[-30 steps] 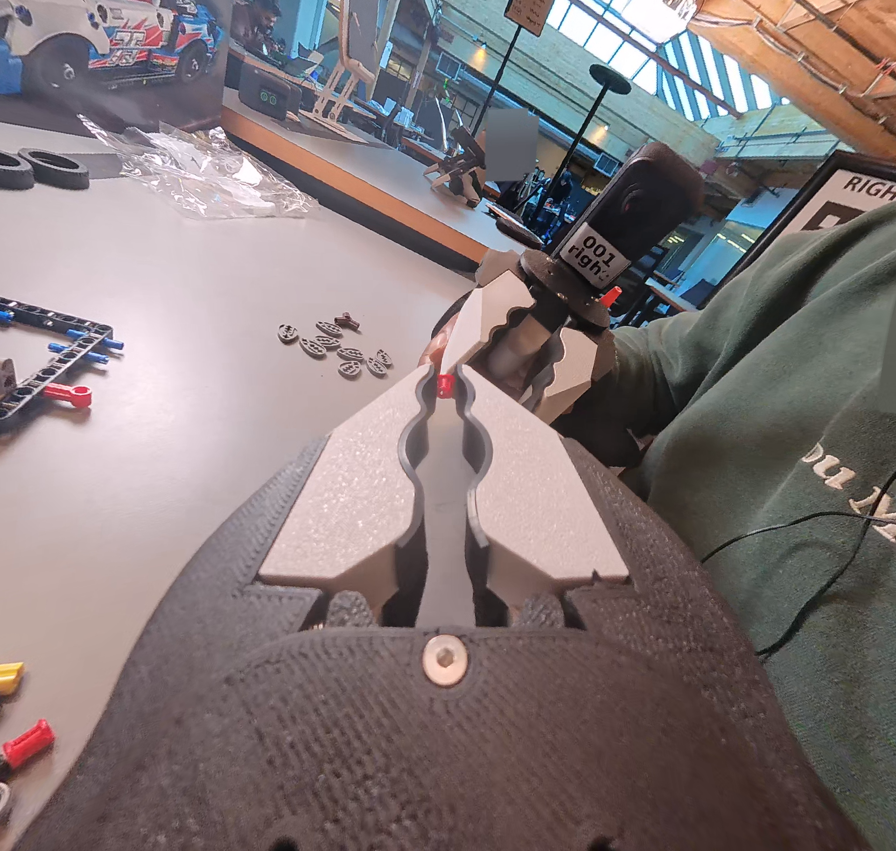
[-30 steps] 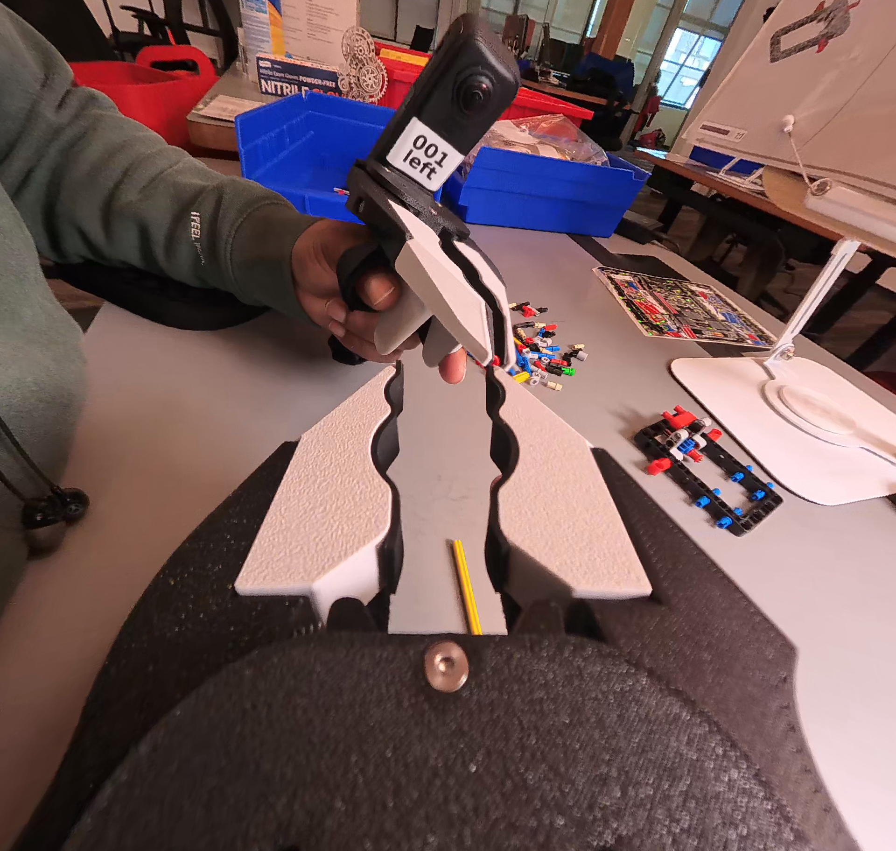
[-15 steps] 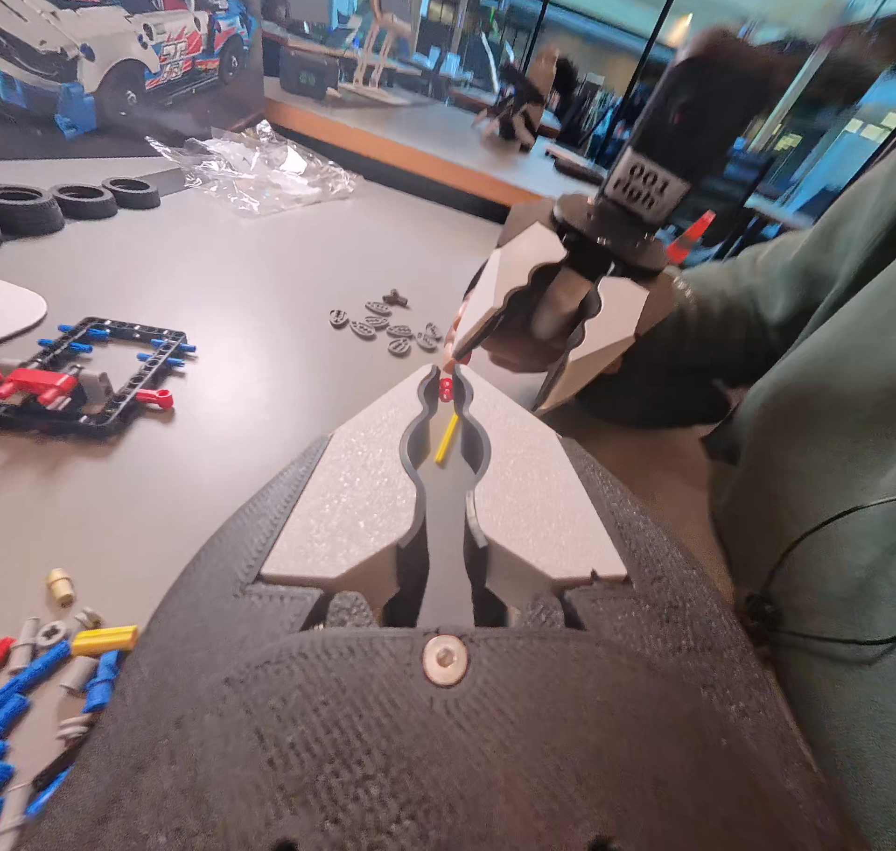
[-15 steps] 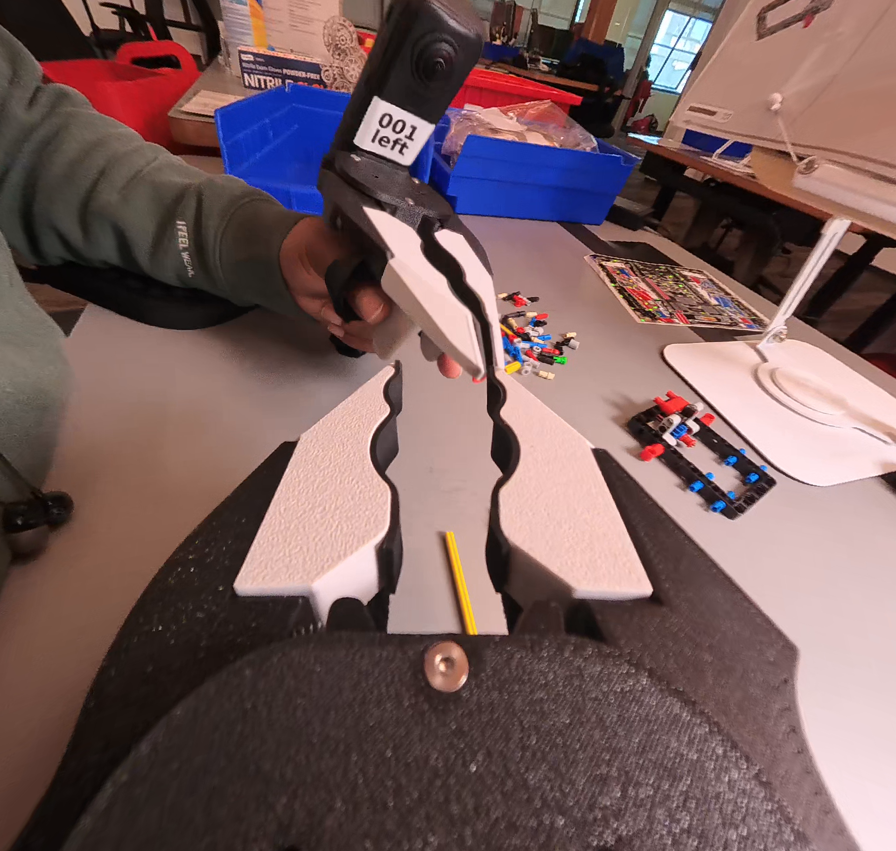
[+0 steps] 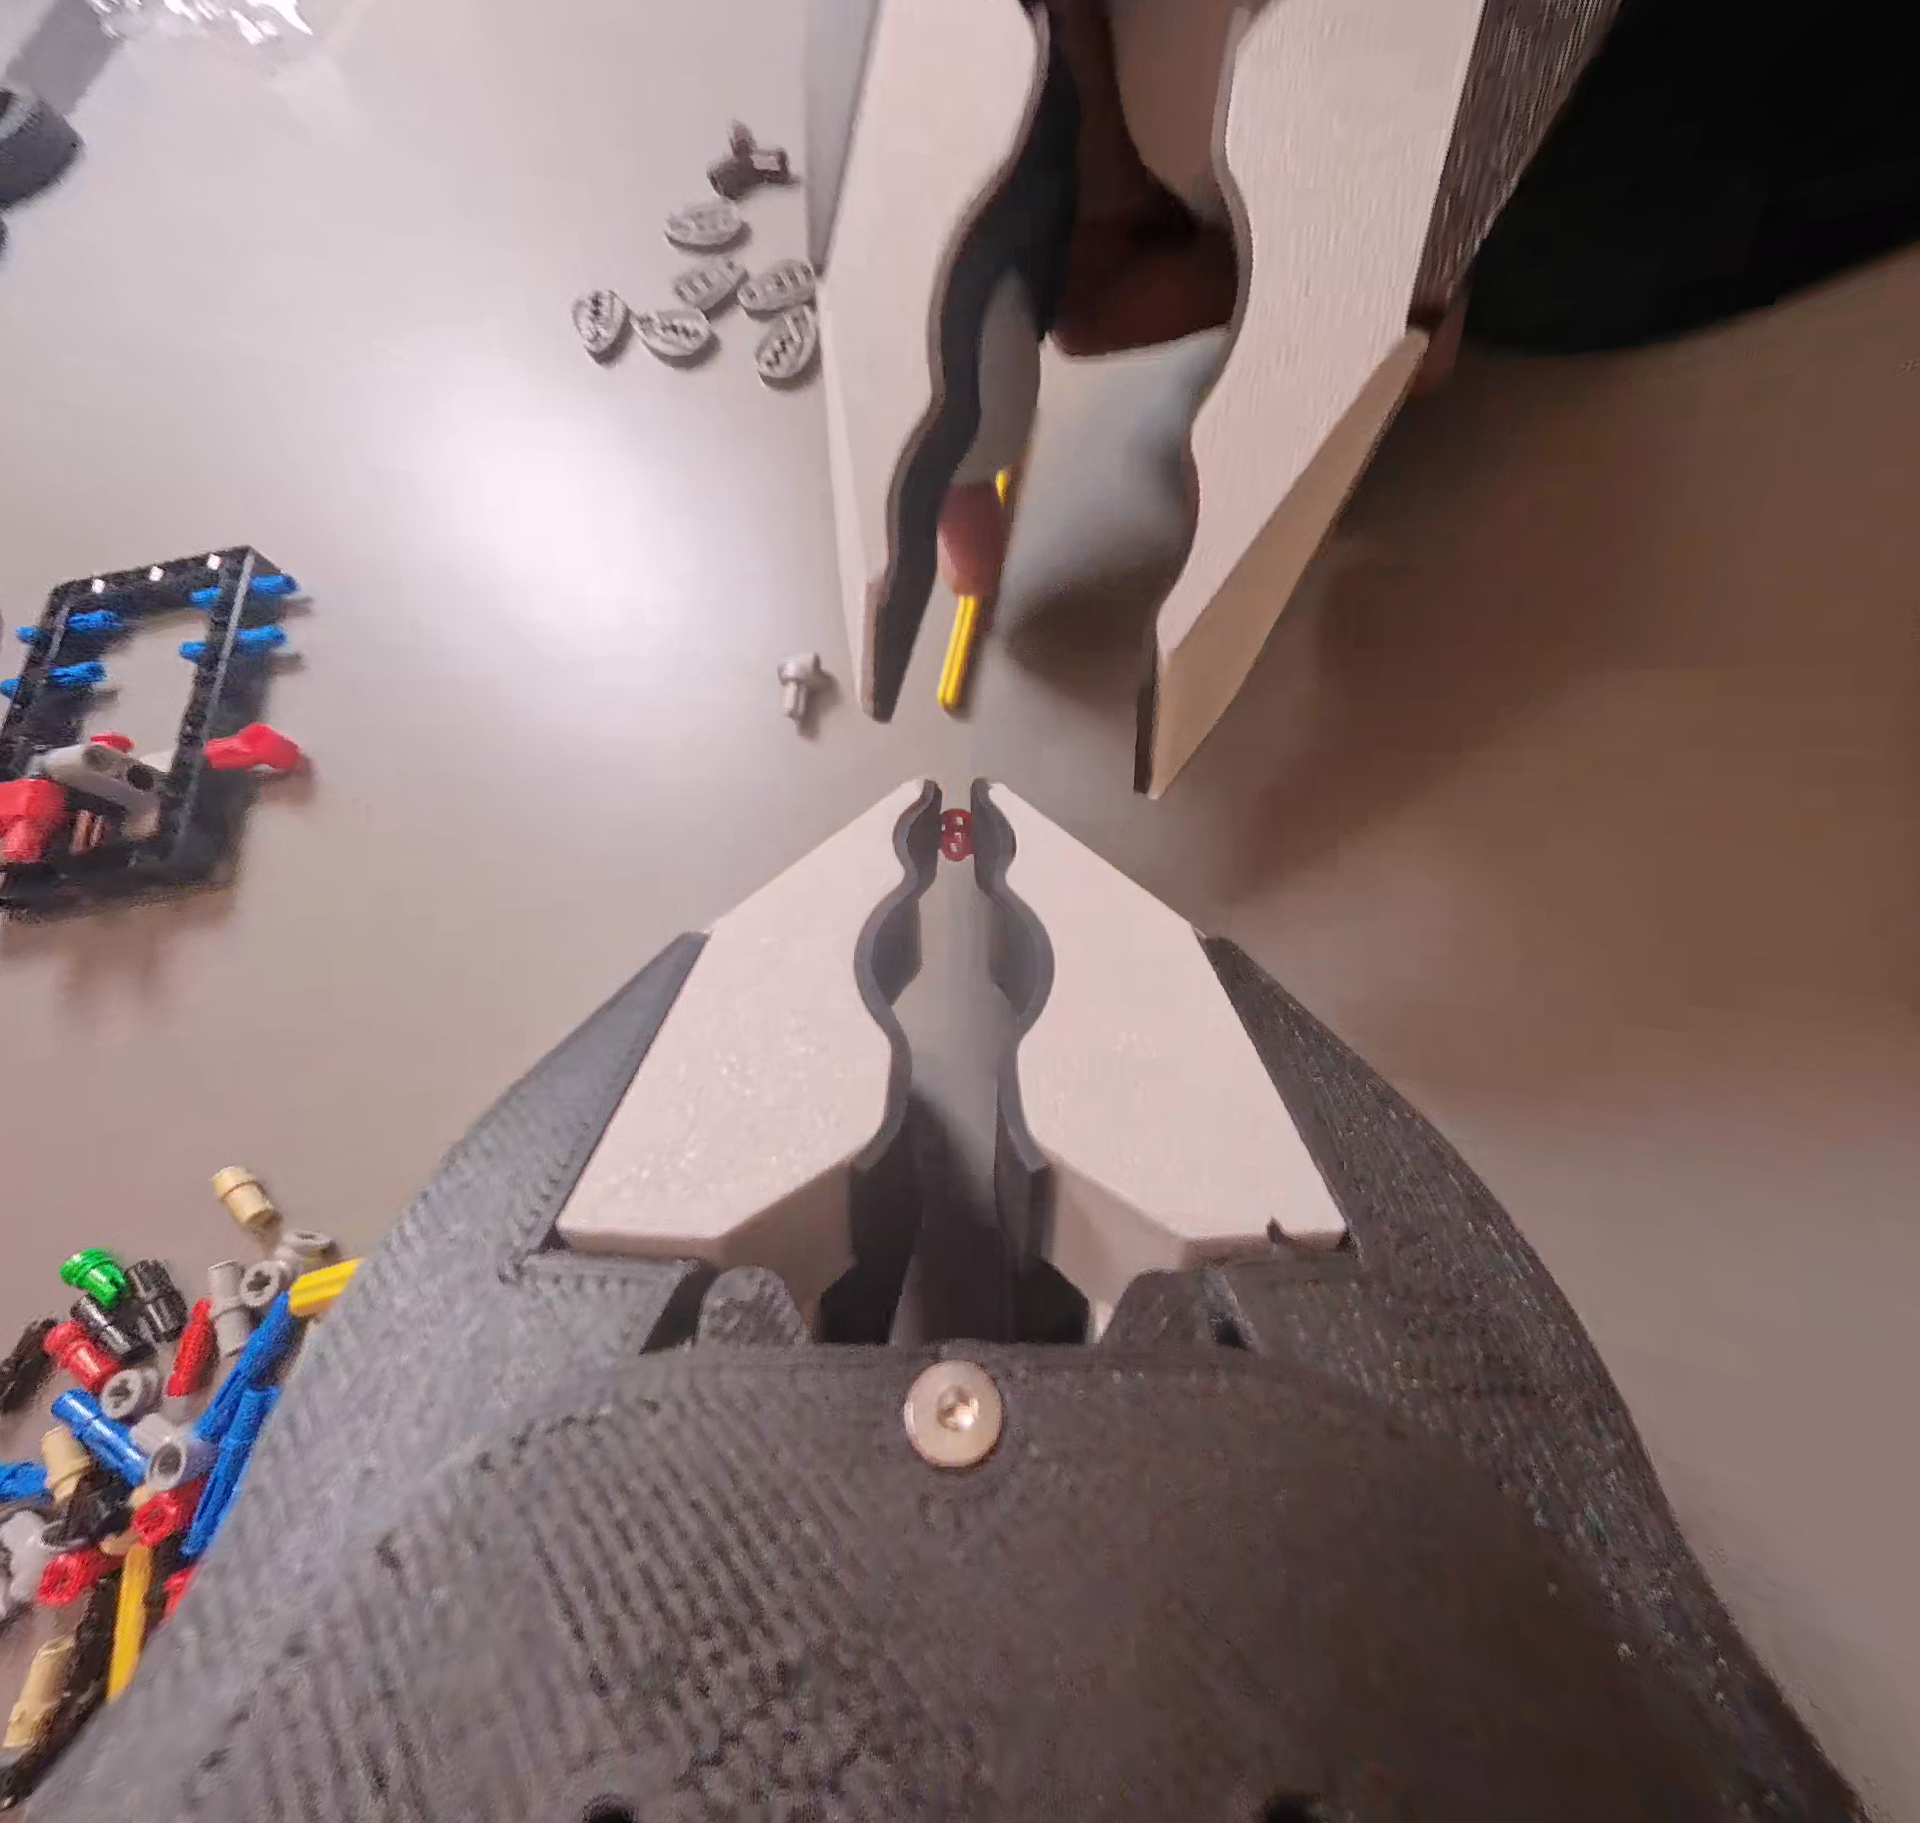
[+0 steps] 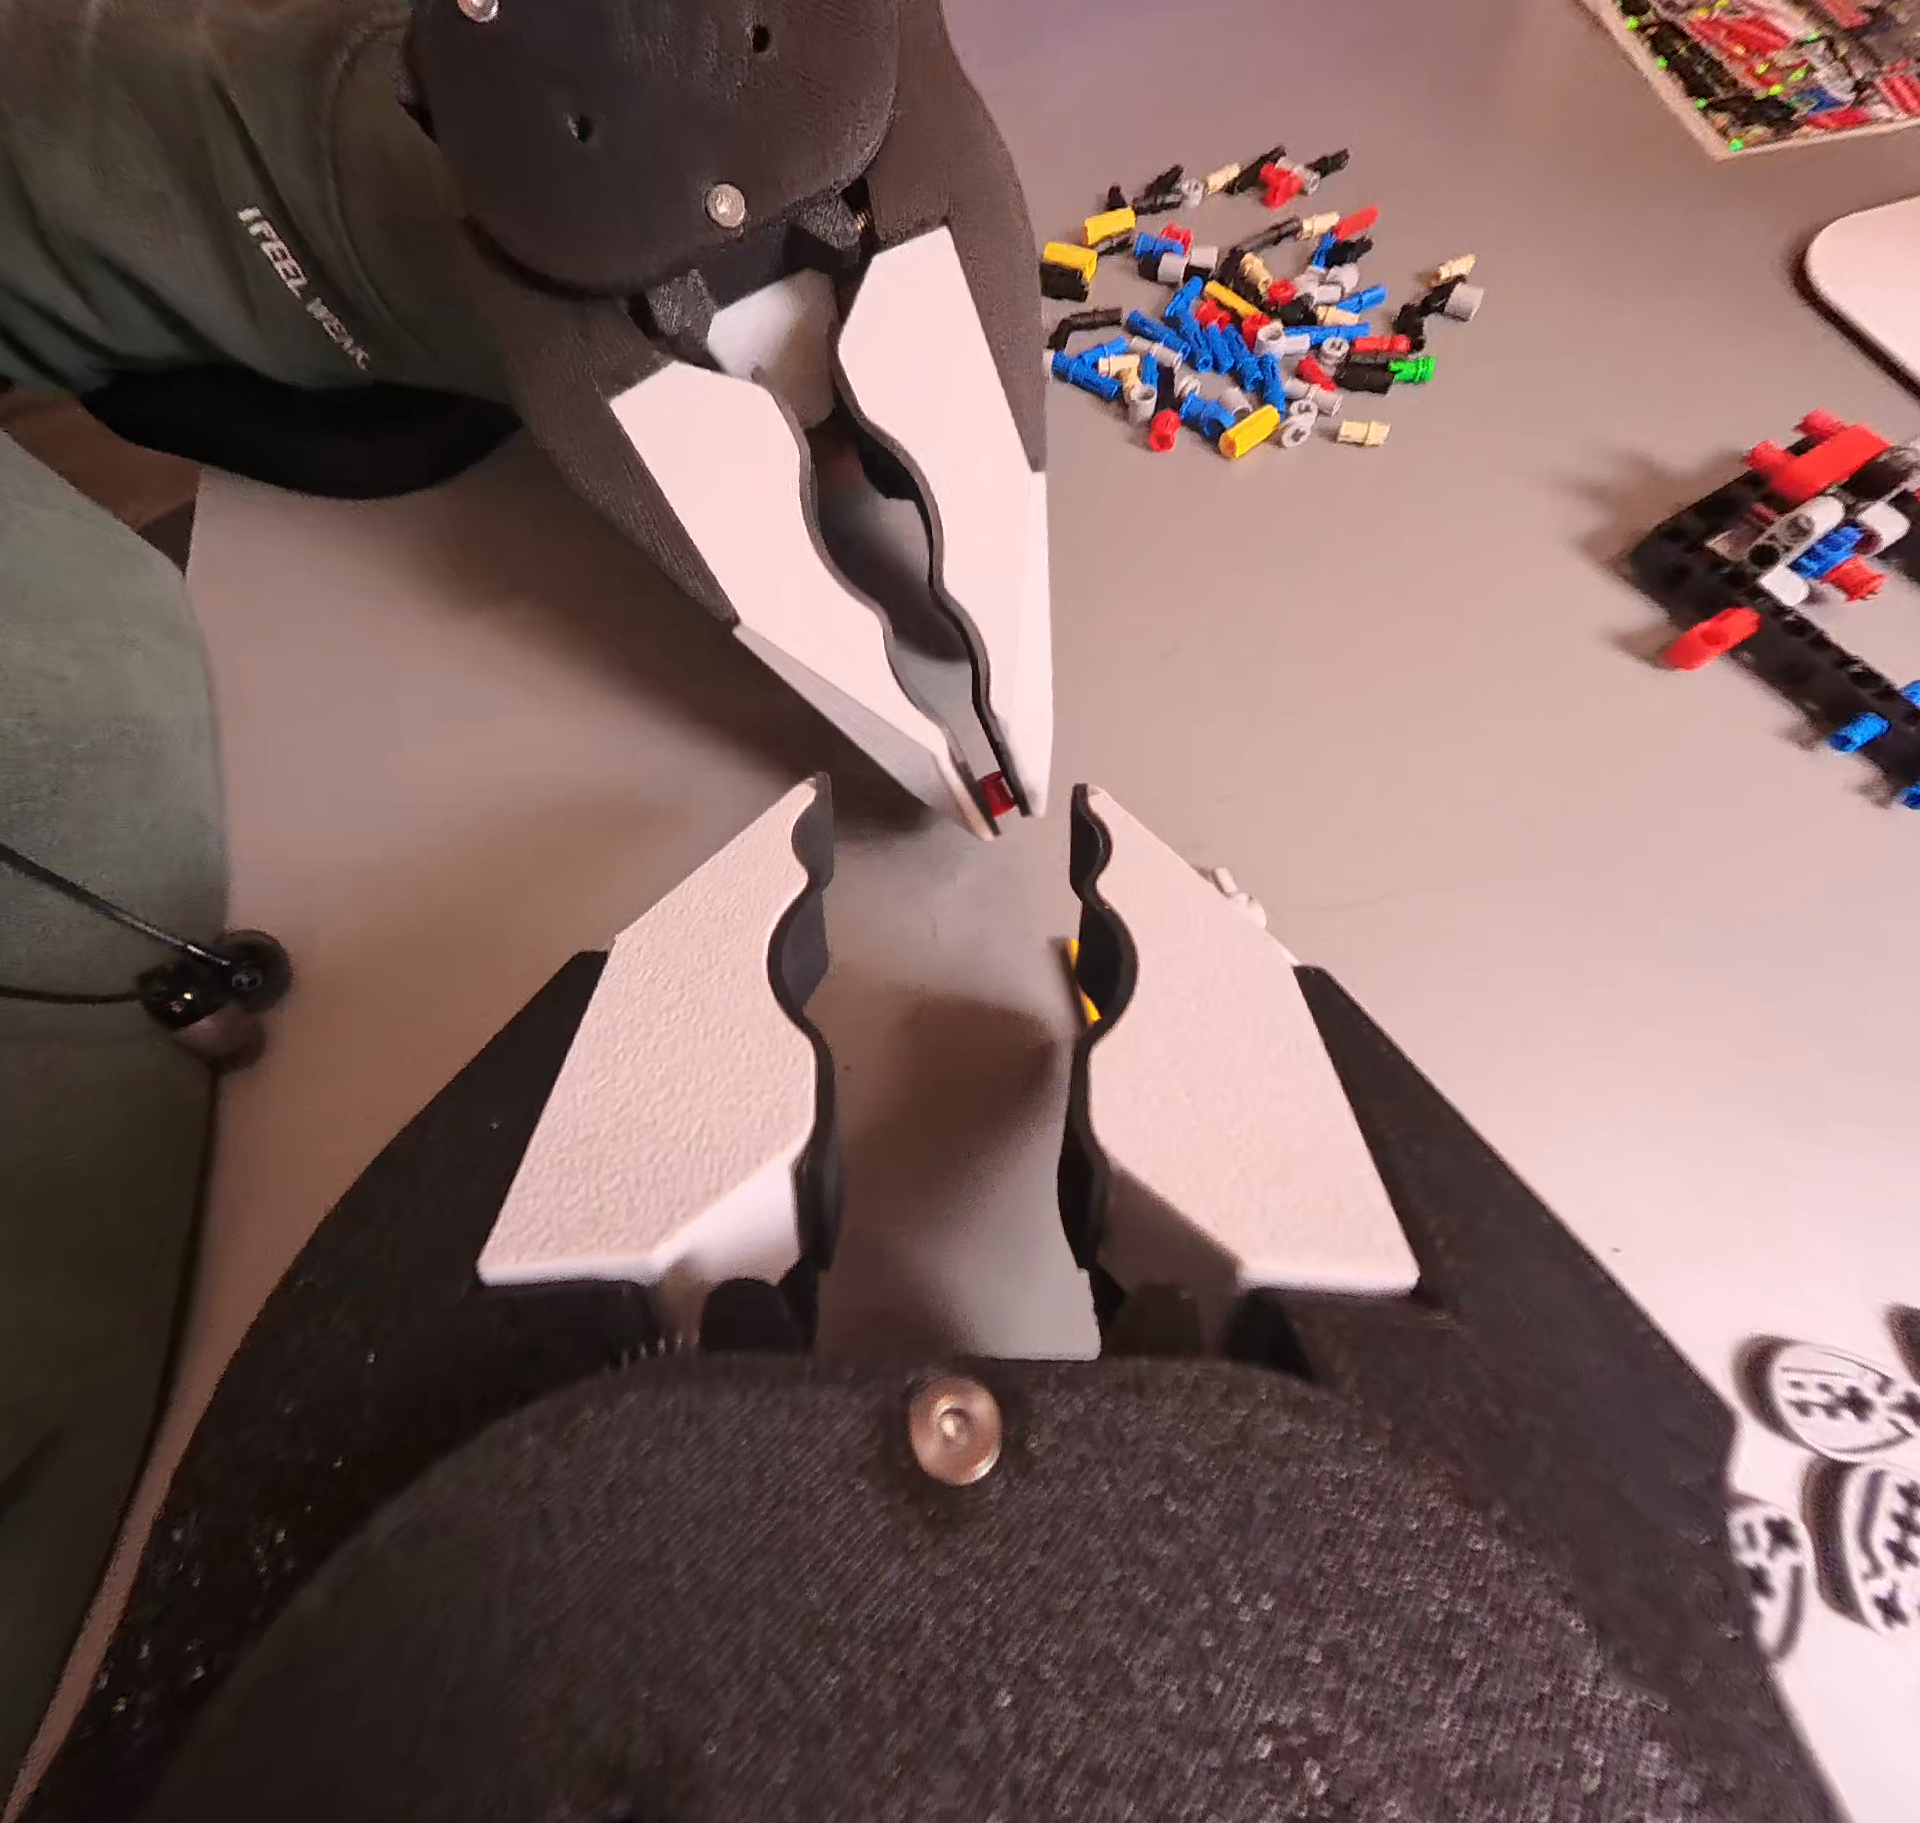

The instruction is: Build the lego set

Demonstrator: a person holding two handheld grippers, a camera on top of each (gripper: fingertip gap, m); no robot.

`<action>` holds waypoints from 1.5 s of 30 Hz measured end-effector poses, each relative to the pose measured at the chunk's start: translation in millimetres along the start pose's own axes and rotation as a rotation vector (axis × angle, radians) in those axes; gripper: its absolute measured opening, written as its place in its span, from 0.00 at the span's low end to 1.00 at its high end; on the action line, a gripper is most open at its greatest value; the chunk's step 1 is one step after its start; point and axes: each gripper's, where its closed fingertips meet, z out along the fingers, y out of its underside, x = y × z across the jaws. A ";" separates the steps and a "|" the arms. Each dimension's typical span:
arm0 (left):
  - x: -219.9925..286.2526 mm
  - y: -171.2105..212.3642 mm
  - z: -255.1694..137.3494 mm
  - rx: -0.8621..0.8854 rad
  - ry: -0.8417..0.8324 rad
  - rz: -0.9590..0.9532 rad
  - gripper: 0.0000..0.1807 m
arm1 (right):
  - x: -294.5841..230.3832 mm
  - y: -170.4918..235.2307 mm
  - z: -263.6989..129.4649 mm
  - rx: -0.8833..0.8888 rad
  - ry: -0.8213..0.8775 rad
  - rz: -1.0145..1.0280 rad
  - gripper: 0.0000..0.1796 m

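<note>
Jaws of the left gripper (image 5: 954, 788) pinch a red connector (image 5: 954, 832) (tiny); right gripper (image 6: 948, 805) gapes, empty.

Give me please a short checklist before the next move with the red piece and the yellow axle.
1. Left gripper shut on red piece: ok.
2. Right gripper open: ok.
3. Yellow axle lies on the table between the right fingers: ok.
4. Axle centred in the gap: not ok, it lies by one finger.
5. Red piece's hole lined up with the axle: cannot tell.
6. Grey pin clear of the right gripper: cannot tell, it lies very close.
</note>
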 end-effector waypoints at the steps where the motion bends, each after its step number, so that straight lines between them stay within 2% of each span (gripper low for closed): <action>1: 1.5 4.5 2.0 -0.028 0.000 0.016 0.02 | 1.2 1.1 -1.4 -0.009 0.005 -0.005 0.24; 5: 4.2 9.9 5.4 -0.058 0.005 0.035 0.04 | 2.9 4.1 -6.0 -0.028 0.001 -0.001 0.23; 11: 4.8 6.9 -5.3 -0.041 0.054 0.027 0.17 | -5.0 13.6 0.4 -0.080 -0.025 -0.034 0.21; 15: 1.1 10.0 -31.6 -0.044 0.114 0.003 0.16 | -3.6 13.5 7.7 -0.115 0.013 -0.083 0.14; 18: -6.9 19.6 -44.9 -0.066 0.098 -0.009 0.15 | -0.1 14.4 15.7 -0.179 0.071 -0.140 0.12; 25: -3.5 24.8 -47.1 -0.044 0.114 -0.014 0.13 | 1.7 17.3 28.3 -0.310 0.130 -0.170 0.07; 30: 1.0 23.8 -47.9 -0.027 0.124 -0.003 0.12 | 0.3 16.8 30.6 -0.338 0.104 -0.185 0.04; 32: -0.2 20.3 -50.0 -0.003 0.118 -0.008 0.12 | -0.4 6.8 29.5 -0.248 0.059 -0.093 0.04; 34: -3.9 10.4 -54.5 0.058 0.094 -0.010 0.13 | -8.9 -22.1 21.6 -0.035 -0.074 0.083 0.04; 37: -11.9 -21.2 -68.4 0.241 0.031 -0.011 0.13 | -9.0 -71.4 -9.6 0.314 -0.288 0.359 0.04; 39: -14.4 -43.6 -80.9 0.371 0.002 -0.024 0.13 | -8.2 -90.1 -28.7 0.471 -0.437 0.508 0.04; 42: -15.0 -66.1 -94.7 0.509 -0.026 -0.045 0.11 | -2.1 -97.9 -37.5 0.587 -0.546 0.659 0.04; 45: -14.1 -73.6 -97.3 0.544 -0.049 -0.043 0.10 | -4.3 -100.8 -39.0 0.619 -0.624 0.725 0.04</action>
